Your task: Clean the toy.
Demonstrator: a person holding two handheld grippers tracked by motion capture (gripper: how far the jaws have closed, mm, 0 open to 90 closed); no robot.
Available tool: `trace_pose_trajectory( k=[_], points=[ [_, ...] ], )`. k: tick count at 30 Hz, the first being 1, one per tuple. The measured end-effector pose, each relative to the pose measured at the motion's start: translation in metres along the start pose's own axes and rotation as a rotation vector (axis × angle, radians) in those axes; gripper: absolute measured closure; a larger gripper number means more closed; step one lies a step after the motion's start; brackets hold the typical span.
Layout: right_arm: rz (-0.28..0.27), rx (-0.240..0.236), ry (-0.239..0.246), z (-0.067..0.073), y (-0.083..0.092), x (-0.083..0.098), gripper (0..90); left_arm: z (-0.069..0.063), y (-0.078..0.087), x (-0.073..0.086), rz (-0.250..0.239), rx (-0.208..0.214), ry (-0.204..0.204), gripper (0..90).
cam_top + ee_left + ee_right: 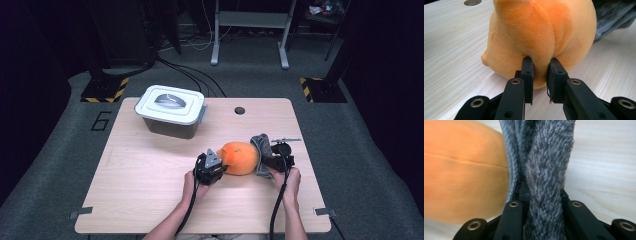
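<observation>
An orange plush toy (240,157) lies on the wooden table (150,170) between my two grippers. My left gripper (212,167) is at its left side, and in the left gripper view its jaws pinch a fold of the orange plush toy (541,37); the left gripper (540,72) is shut on it. A grey fuzzy cloth (262,152) wraps the toy's right end. My right gripper (272,161) is shut on that cloth. In the right gripper view the grey fuzzy cloth (546,175) runs up between the jaws of the right gripper (544,202), with the orange toy (461,177) to its left.
A grey bin with a white lid (172,110) stands at the table's back left. A round cable hole (240,110) sits near the far edge. The person's hands (287,182) come in from the front edge.
</observation>
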State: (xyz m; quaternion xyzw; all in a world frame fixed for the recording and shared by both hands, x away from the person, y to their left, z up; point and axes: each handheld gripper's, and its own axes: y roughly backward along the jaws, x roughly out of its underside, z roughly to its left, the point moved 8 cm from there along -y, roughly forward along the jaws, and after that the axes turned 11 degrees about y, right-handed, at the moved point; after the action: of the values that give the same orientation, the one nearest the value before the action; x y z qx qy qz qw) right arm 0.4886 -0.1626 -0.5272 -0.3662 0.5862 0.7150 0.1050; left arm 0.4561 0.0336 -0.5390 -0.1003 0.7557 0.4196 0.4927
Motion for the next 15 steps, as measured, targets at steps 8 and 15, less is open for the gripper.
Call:
trace_pose_trajectory(
  k=[8,15],
  points=[
    [-0.144,-0.011,0.111,0.030,0.053,-0.032,75.1,0.002,0.001,0.001,-0.009,0.000,0.009,76.5],
    [-0.093,-0.034,0.187,0.057,0.043,-0.042,75.1,0.001,0.001,0.000,-0.013,0.002,-0.002,74.6]
  ],
)
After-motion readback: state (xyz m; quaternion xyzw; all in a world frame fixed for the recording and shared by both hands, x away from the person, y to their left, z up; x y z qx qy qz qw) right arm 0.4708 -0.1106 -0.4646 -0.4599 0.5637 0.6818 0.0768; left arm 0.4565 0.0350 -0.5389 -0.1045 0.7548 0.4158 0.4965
